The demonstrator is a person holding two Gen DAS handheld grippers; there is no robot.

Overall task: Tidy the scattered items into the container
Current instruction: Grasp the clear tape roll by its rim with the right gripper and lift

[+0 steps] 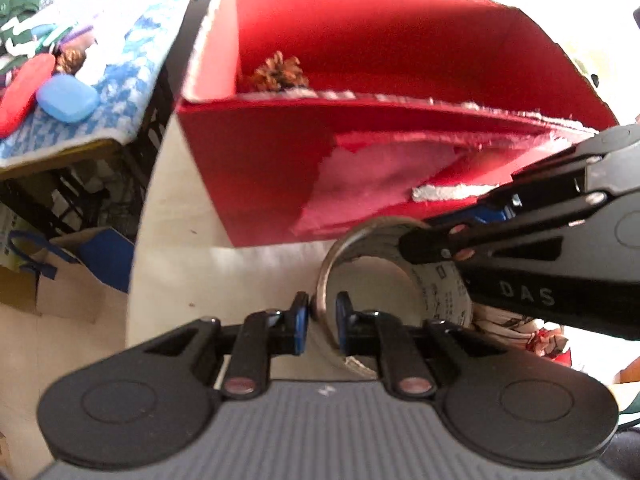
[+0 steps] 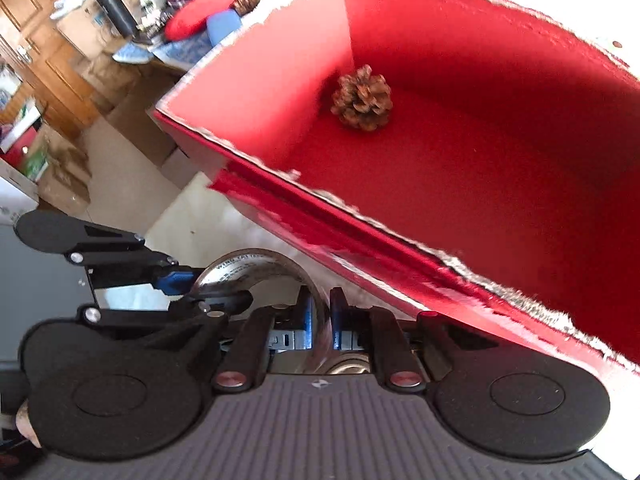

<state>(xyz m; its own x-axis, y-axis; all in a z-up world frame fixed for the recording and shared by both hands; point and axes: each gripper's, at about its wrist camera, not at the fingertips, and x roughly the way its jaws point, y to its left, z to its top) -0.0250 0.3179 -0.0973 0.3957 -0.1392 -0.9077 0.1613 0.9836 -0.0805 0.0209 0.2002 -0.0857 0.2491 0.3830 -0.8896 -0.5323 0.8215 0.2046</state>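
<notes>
Pale and bare in patches, the surface [image 1: 224, 280] carries a roll of clear tape [image 1: 384, 256] lying just in front of a red box [image 1: 256, 168].

Nearest in the left wrist view, the left gripper [image 1: 322, 322] pinches the roll's ring wall, 1 blue pad outside and 1 inside the hole. From the right edge the right gripper [image 1: 456, 242] reaches in at a slant and clamps the far rim of the same roll. A crumpled printed wrapper [image 1: 520, 332] lies beside the roll, seen only from this side.

The right wrist view shows the right gripper [image 2: 320, 320] with its blue pads pressed on the curved tape band that runs up between them, and the left gripper [image 2: 200, 292] coming in from the left, closed on the roll's other side. Both point steeply down at the surface. A fingertip [image 2: 24, 420] shows at the lower left edge.

Beyond the roll the box stands open, its rim torn white. Only the right wrist view looks down onto the box floor, where 1 pine cone [image 2: 362, 98] sits near the far corner; the left wrist view catches just its top over the near wall.

Farther off, a side table with a blue patterned cloth [image 1: 120, 96] holds a blue case [image 1: 68, 98], a red cushion [image 1: 24, 92] and another cone. Wooden doors [image 2: 36, 40] appear only on the right wrist side.
</notes>
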